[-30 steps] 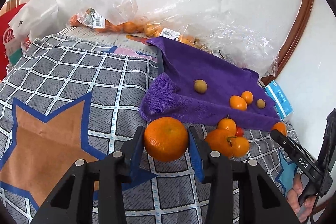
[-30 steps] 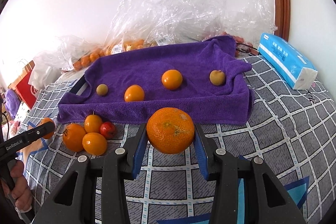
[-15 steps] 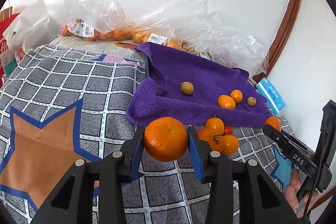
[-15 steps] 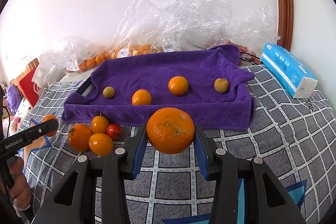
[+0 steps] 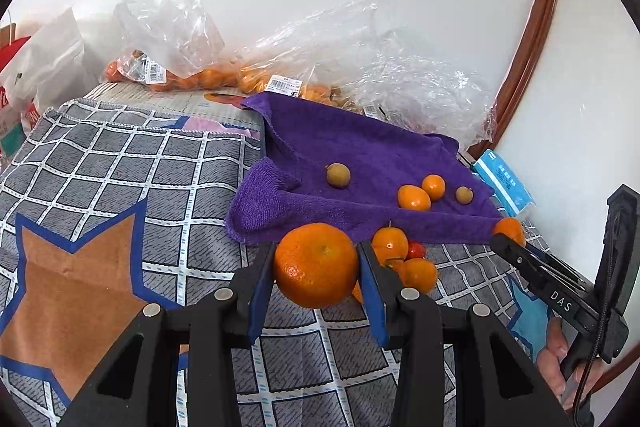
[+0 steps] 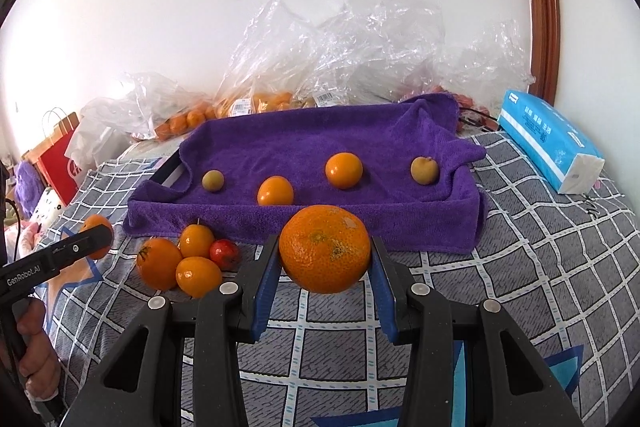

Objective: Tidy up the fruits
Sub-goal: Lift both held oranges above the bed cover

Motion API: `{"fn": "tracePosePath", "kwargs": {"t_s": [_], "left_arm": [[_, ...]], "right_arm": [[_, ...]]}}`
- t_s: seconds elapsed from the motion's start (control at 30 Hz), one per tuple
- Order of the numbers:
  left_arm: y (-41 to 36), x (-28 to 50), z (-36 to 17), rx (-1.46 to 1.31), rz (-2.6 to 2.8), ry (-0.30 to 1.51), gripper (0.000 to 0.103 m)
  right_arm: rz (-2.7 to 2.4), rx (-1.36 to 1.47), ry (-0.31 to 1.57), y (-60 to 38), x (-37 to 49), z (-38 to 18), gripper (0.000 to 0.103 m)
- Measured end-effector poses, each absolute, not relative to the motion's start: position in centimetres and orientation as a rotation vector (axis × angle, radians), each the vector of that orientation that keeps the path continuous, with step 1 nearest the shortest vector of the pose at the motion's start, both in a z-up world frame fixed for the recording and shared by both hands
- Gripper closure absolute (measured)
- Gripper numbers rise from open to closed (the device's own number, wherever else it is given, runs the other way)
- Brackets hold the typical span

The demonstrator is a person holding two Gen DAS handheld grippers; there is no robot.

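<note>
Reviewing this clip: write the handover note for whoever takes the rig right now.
Left tongs: shut on a large orange, held off the cloth.
Right tongs: shut on another big orange.
Purple towel tray: four small fruits inside, two orange, two brownish.
Loose pile before the tray: three small oranges and a red fruit.
Left to do, likely: set down both oranges, then sort the pile.

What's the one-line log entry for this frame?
left gripper: holds orange | right gripper: holds orange | towel tray: four fruits
</note>
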State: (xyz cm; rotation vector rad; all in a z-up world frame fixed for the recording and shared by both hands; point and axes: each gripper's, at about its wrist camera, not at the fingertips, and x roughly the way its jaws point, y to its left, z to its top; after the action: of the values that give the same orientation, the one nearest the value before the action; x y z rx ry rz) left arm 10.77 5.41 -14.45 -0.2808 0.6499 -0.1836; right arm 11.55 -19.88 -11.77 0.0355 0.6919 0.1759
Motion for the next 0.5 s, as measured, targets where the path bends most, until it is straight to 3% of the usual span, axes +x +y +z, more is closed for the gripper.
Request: {"fn": "tracePosePath", "kwargs": {"t_s": [0.5], "left_arm": [[6.4, 10.9, -14.5, -0.345, -0.188, 0.651, 0.065]], "right_arm": [[0.182, 0.055, 0.674, -20.0, 11.3, -11.6, 0.060]]}}
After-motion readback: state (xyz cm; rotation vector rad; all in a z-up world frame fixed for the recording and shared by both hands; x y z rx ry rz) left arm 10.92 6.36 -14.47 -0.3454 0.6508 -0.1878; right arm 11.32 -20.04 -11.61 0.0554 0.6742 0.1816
